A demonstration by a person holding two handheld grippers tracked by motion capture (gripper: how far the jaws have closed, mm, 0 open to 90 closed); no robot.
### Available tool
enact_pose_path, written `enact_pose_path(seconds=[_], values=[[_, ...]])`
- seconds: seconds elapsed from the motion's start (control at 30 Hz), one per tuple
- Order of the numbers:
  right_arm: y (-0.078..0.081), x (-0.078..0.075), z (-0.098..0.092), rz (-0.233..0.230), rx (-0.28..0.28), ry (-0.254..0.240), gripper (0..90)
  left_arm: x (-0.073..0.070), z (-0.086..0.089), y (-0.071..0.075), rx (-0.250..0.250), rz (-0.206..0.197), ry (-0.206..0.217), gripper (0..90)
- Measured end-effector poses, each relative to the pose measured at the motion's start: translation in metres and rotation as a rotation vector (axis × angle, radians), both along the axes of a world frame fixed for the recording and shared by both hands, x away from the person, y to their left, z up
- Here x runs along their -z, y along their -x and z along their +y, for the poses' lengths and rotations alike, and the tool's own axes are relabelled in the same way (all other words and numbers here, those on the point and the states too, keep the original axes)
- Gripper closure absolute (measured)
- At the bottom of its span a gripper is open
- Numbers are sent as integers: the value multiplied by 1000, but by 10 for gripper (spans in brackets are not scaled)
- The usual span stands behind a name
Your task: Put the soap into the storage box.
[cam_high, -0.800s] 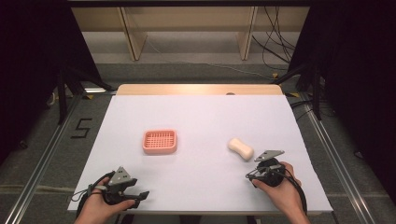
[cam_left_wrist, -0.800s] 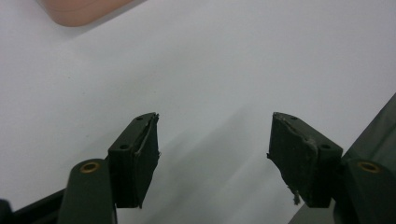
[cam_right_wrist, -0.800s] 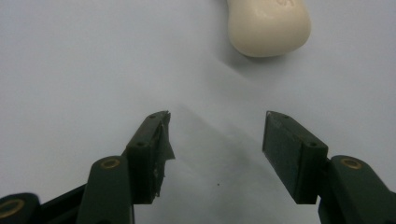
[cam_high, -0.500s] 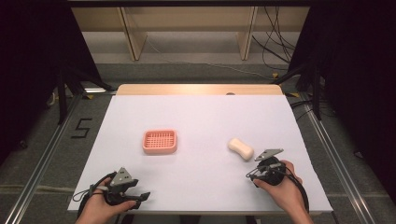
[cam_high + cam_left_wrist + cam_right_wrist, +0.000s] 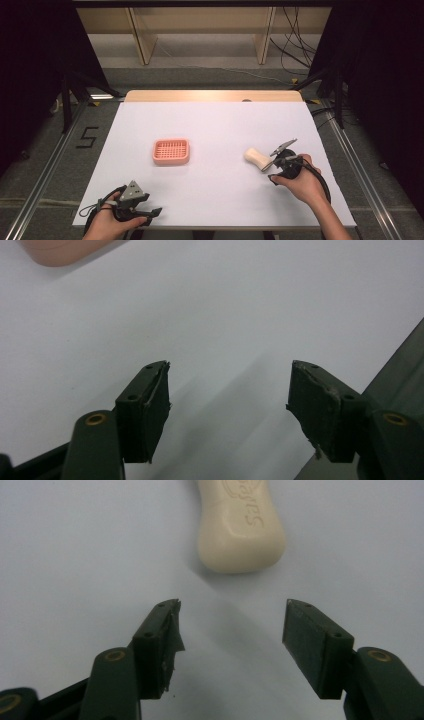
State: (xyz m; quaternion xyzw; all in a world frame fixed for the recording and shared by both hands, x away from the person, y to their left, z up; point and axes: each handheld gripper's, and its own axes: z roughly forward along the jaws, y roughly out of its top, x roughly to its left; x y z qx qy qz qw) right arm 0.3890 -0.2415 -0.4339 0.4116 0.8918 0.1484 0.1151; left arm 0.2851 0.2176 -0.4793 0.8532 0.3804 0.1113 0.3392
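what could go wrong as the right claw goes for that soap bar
The right claw is open just short of the soap bar, which lies end-on and looks smooth and waisted, so it may slip or skid on the white table when pinched. The pink dish sits well off to the left, so a weak grip might drop it on the way.
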Motion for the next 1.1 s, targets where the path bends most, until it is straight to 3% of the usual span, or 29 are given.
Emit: enact_pose_path(seconds=[0.2, 0.23, 0.27, 0.5, 0.6, 0.83, 0.9, 1.1], values=[[-15, -5, 7, 2, -54, 38, 394, 1, -2, 0, -10, 6, 2, 325], [-15, -6, 9, 23, -30, 35, 392, 1, -2, 0, -8, 8, 2, 325], [-19, -7, 9, 21, -50, 44, 391, 1, -2, 1, -9, 6, -1, 325], [-31, -8, 18, 57, -46, 37, 391, 0, -1, 0, 4, 3, 0, 325], [-36, -8, 22, 73, -42, 36, 391, 1, -2, 1, -3, 14, 19, 325], [-51, -11, 30, 62, -56, 42, 389, 0, -1, 0, 6, 1, 0, 325], [-55, -12, 33, 78, -51, 36, 386, 0, -2, 1, -2, 12, 19, 325], [-68, -10, 37, 98, -75, 57, 378, 0, -1, 1, 0, 7, 8, 324]])
